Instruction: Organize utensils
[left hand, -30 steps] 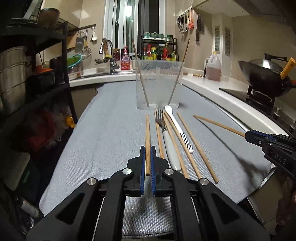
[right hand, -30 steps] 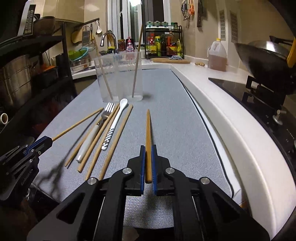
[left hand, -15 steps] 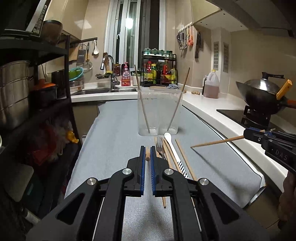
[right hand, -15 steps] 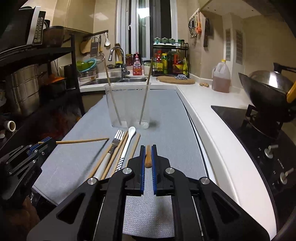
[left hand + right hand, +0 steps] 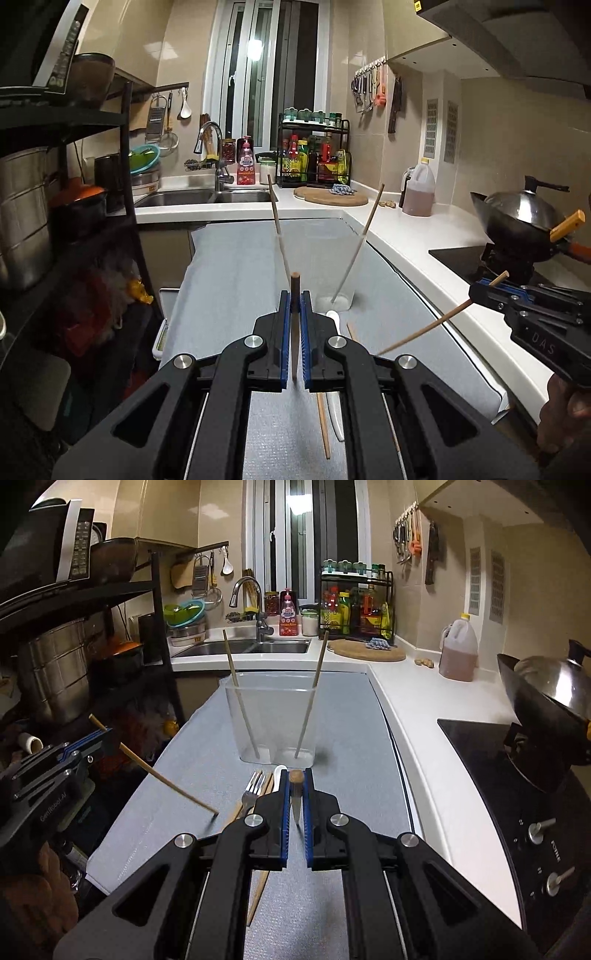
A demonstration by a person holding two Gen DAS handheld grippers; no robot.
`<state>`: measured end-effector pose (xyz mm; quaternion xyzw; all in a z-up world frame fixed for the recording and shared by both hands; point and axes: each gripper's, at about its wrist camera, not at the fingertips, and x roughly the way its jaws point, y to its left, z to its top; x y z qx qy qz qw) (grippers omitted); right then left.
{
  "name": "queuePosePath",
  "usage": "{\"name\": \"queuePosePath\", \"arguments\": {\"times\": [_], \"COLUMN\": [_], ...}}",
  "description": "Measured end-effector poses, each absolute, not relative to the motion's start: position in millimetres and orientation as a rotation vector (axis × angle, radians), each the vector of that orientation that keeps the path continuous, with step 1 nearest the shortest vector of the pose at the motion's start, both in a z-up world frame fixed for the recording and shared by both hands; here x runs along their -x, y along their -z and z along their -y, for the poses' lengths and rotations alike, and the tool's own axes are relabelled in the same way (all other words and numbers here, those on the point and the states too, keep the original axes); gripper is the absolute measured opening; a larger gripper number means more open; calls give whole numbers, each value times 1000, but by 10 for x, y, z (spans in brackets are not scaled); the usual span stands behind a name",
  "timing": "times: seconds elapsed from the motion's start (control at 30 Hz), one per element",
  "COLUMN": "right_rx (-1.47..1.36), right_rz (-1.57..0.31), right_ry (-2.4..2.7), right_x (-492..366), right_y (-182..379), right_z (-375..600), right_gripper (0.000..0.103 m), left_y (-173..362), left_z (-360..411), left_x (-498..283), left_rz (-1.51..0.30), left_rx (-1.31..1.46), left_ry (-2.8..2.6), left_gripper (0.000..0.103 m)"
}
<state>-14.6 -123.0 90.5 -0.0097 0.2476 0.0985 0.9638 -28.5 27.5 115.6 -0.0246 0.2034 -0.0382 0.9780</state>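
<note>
- Chopsticks are the business here: the left gripper [image 5: 294,306] has its jaws clamped on one wooden chopstick [image 5: 294,284], and the right gripper [image 5: 296,794] has its jaws clamped on another chopstick [image 5: 296,780].
- Each is held near its thick butt end, so the long tapered part hangs down and away toward the grey mat [image 5: 351,720] on the bench; the left one's tip looks to be touching the mat or just above it.
- Clear holder [image 5: 273,723] stands on the mat at 12 o'clock from both grippers, with two chopsticks already leaning in it, one toward 11 and one toward 1.
- Fork [image 5: 251,786], white spoon [image 5: 280,768] and more loose chopsticks [image 5: 258,893] lie on the mat just in front of the holder.
- Handling, as I judge it: light, stiff and smooth wood, so it should carry easily but could pivot or slip in a narrow pinch.
- Butt-end hold suits dropping the thin tip in first; the long free end may swing and knock the rim.
- Holder looks light and thin-walled, so a bump could shift it.
</note>
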Motion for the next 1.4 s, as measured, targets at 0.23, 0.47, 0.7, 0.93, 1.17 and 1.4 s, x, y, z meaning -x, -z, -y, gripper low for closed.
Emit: {"name": "queuePosePath", "arguments": {"times": [0.23, 0.47, 0.7, 0.93, 1.17, 1.4], "right_rx": [5, 7, -2, -24, -28, -29], "right_rz": [-532, -540, -556, -515, -416, -450], "right_ry": [-211, -232, -262, -289, -286, -262], "right_x": [-16, -134, -308, -568, -913, -1407], "right_y": [-1172, -1390, -1558, -2003, -2561, -2368], "right_z": [1220, 1165, 1116, 1081, 1048, 995], "right_gripper": [6, 7, 6, 6, 6, 6], "left_y": [-1463, -1613, -1730, -2180, -2744, -2562], "left_z": [-476, -596, -546, -552, -502, -339], "left_x": [123, -64, -261, -666, -1140, -1712], "left_rz": [-451, -482, -504, -476, -367, -375], "left_rx": [90, 117, 94, 94, 112, 82], "left_ry": [100, 99, 118, 160, 184, 183], "left_gripper": [5, 5, 5, 5, 5, 5]}}
